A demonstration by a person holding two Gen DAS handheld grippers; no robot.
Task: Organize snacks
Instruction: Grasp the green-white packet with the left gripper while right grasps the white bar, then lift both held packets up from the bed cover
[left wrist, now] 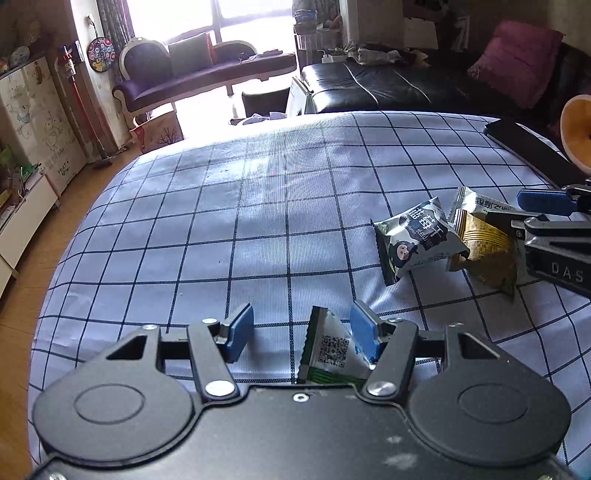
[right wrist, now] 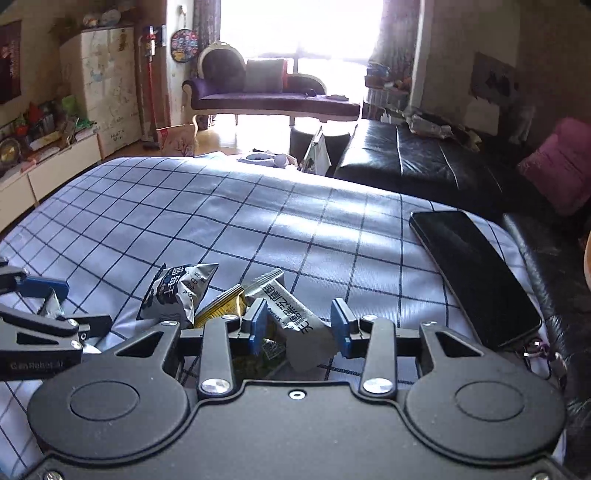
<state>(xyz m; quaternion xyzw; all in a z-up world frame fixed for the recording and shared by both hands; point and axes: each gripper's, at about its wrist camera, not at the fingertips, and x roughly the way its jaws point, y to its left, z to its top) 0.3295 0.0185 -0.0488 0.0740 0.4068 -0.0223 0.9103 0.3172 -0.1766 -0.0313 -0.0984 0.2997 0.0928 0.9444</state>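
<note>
Between my left gripper (left wrist: pixel 301 334) fingers, spread, I'm seeing a green packet (left wrist: pixel 328 350) leaning on the right pad, unpinched. My right gripper (right wrist: pixel 301 325) is spread too, grey sesame packet (right wrist: pixel 291 314) lying between, long axis diagonal. Pile sits on the checked cloth (left wrist: pixel 258 221), nearer my right.

Bright daylight floods through a tall window (left wrist: pixel 255 18) at top centre, behind a purple velvet chaise longue (left wrist: pixel 207 77). A black leather sofa (left wrist: pixel 406 86) with a pink cushion (left wrist: pixel 517 62) fills the upper right; wooden floor (left wrist: pixel 22 306) at left.
</note>
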